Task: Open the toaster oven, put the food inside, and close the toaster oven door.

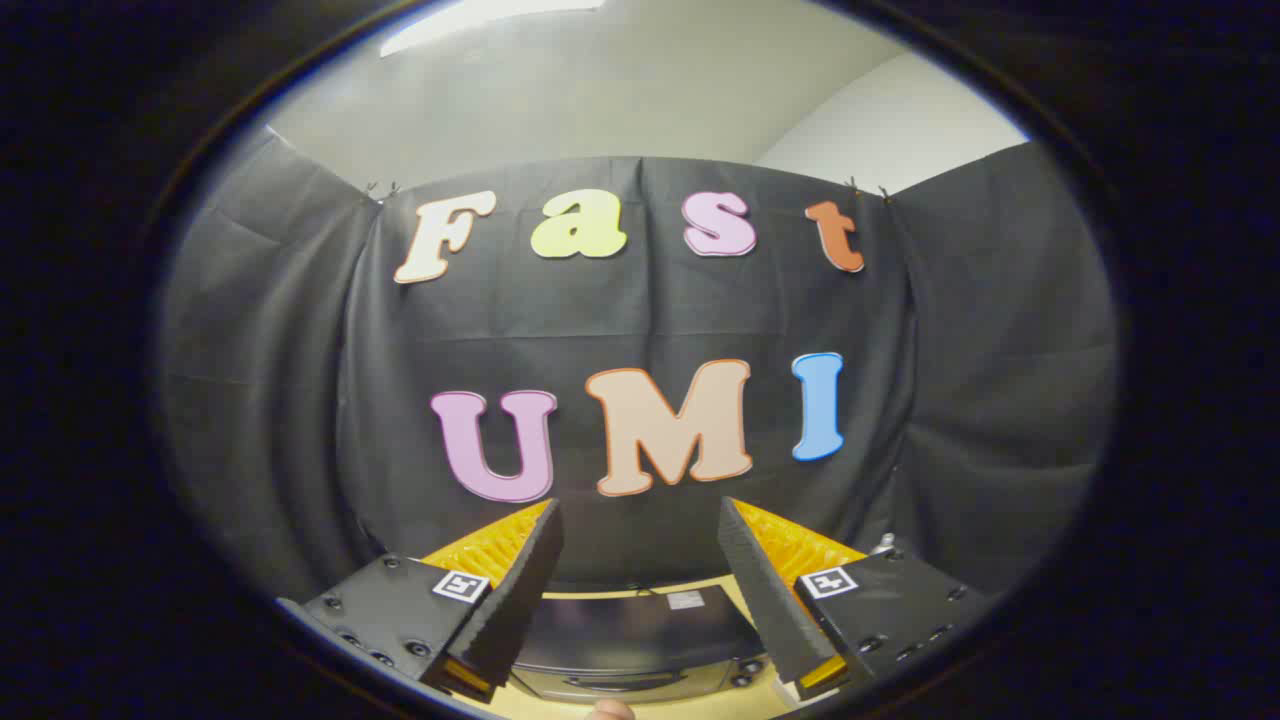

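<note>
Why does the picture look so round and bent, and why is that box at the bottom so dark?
Gripper view: a fisheye lens bows the cloth wall and its folds outward; the open gripper shows sharp, fingers apart and holding nothing; the toaster oven below and between them sits dim, faint sheen on its top; a bright ceiling light glares overhead.

Gripper (640, 520): two wedge-shaped fingers (525, 580) with ribbed inner faces, standing apart with nothing between them. Each finger mounts on a black plate (385, 605) fastened with dark screws and bearing a square black-and-white marker (461, 586).
</note>
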A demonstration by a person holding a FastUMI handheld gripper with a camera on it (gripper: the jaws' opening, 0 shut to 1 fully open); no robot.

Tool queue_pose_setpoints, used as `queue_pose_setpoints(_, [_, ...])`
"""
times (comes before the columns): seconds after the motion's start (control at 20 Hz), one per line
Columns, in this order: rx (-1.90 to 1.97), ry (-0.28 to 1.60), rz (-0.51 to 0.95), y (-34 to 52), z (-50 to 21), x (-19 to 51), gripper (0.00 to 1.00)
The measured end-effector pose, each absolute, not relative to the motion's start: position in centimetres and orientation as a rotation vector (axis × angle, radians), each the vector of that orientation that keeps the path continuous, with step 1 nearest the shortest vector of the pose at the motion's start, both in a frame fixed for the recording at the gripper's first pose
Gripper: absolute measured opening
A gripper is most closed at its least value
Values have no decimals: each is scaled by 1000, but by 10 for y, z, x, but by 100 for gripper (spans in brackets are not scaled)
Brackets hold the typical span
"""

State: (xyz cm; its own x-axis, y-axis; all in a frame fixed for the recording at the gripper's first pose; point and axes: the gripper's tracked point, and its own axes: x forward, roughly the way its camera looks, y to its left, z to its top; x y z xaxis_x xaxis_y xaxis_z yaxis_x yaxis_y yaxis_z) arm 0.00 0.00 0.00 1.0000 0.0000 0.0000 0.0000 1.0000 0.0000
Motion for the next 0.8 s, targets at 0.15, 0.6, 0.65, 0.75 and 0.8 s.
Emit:
queue_pose_setpoints(0.15, [-5, 36, 38, 7, -21, 6, 97])
queue_pose_setpoints(0.6, [30, 72, 37, -19, -46, 4, 97])
queue_pose_setpoints(0.65, [41, 68, 32, -22, -46, 5, 97])
queue_pose_setpoints(0.75, [42, 59, 32, -22, -44, 9, 97])
queue_pose_setpoints(0.8, [33, 55, 33, -21, -44, 11, 97])
